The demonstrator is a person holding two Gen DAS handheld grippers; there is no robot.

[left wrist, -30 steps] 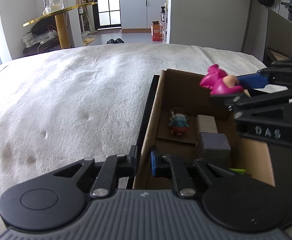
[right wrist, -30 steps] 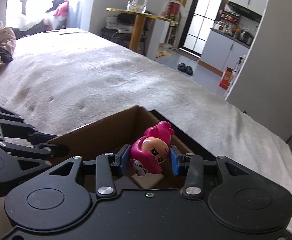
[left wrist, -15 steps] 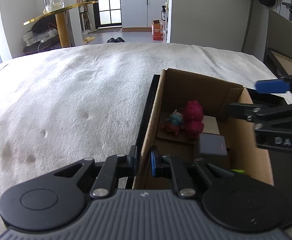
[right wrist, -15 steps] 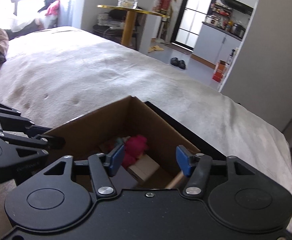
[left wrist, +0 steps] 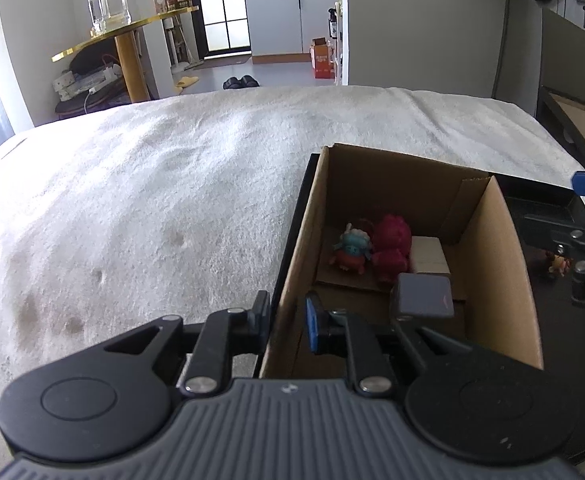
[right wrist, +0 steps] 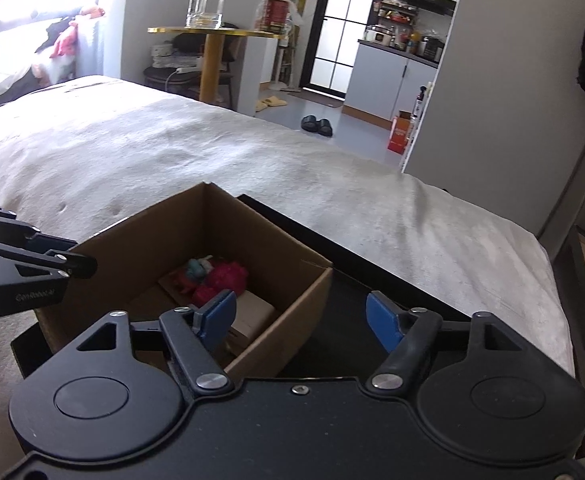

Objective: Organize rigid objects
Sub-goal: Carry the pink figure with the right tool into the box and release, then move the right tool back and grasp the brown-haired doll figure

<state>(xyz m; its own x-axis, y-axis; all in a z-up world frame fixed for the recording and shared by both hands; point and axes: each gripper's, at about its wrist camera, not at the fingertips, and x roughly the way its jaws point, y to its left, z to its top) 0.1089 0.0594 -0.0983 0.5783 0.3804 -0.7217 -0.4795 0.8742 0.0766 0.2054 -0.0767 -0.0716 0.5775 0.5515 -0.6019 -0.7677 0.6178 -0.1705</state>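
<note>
**Pink figure down in the box, both tongs letting go**

The pink figure point(left wrist: 390, 240) lies on the floor of the cardboard box point(left wrist: 488, 240), which sits on a black tray point(right wrist: 344, 256) on the bed point(left wrist: 152, 200). It is tight beside a small blue-and-red figure point(left wrist: 352, 250) and against a pale block point(left wrist: 428, 254); a grey cube point(left wrist: 424, 294) sits nearer you.

Expect the pink figure to be light, hard and stiff, likely moulded plastic with a smooth, rounded surface that could slip between flat pads. If you take it again, pinch across the broad head, where two opposite sides are widest, rather than the narrow lower body. It looks sturdy, though any thin protruding parts are best kept out of the pinch. A squeeze will not deform it, so gentle pressure should do.

Your right tongs point(right wrist: 300, 320) are spreading, with nothing between the blue pads point(right wrist: 380, 322). From their own camera the left pad hangs over the box opening, the right pad over the black tray outside the near wall. The pink figure point(right wrist: 224, 278) lies beyond and below the left pad, well clear of it.

Your left tongs point(left wrist: 288, 320) straddle the box's left wall with only a narrow gap, and they are easing apart. Whether the pads press the cardboard is hard to tell; a sliver of space seems to show. The figure lies ahead and to the right of them, deep in the box.
</note>
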